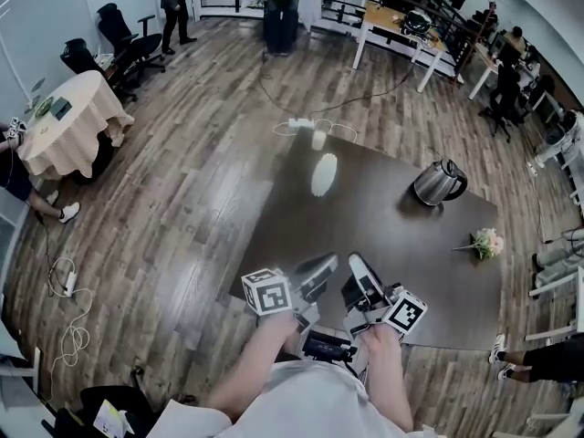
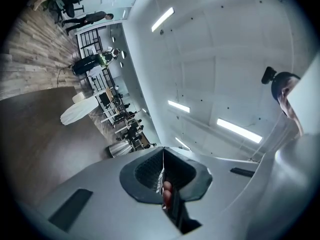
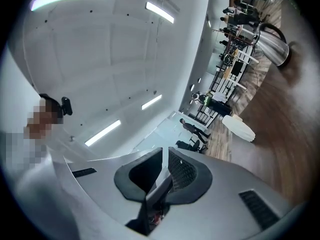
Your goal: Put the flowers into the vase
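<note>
Only the head view shows the flowers (image 1: 486,243); left gripper (image 1: 327,264) and right gripper (image 1: 357,265) have clenched, empty jaws.

Surface (image 1: 365,222): dark brown, mostly bare
Far end: white vase (image 1: 324,173)
Right of it: steel kettle (image 1: 438,182)
Right edge: flowers (image 1: 485,243) lying down

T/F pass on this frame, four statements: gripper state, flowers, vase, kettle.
1. Both grippers are shut and empty. True: the left gripper and right gripper have their jaws together with nothing between them.
2. The flowers are in the vase. False: the flowers lie on the dark table, apart from the white vase.
3. The kettle stands on the table. True.
4. The right gripper touches the flowers. False: it is at the table's near edge, well away from them.
</note>
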The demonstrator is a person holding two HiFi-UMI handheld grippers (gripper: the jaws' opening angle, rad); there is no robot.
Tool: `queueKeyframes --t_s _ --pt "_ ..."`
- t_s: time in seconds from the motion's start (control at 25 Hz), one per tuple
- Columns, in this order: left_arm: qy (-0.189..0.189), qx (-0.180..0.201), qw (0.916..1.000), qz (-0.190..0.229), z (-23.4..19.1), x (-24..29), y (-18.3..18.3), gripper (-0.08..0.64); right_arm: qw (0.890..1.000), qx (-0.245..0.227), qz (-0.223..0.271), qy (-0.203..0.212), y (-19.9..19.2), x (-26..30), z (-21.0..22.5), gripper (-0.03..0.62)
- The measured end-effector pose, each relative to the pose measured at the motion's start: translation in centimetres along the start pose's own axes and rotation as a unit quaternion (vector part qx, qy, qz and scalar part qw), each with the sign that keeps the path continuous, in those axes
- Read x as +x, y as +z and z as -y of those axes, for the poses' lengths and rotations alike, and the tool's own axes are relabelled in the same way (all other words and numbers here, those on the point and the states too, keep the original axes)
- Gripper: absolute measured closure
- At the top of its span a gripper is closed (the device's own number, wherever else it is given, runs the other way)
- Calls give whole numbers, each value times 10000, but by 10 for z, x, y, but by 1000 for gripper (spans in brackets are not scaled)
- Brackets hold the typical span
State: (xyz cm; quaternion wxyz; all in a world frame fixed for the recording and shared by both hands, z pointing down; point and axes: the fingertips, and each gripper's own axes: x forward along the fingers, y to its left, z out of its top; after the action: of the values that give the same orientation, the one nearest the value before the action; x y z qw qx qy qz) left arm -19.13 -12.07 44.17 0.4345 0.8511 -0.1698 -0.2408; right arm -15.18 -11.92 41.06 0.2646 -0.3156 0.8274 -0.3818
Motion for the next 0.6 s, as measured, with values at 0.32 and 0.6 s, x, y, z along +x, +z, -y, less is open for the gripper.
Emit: queueKeyframes --t_s 0.32,0.6 --pt "-33 -159 9999 -55 -25 2 13 552 9997 -102 -57 -209 -1 19 14 571" --pt "182 -99 9998 -84 -41 23 21 552 9999 0 -96 -115 22 32 33 571"
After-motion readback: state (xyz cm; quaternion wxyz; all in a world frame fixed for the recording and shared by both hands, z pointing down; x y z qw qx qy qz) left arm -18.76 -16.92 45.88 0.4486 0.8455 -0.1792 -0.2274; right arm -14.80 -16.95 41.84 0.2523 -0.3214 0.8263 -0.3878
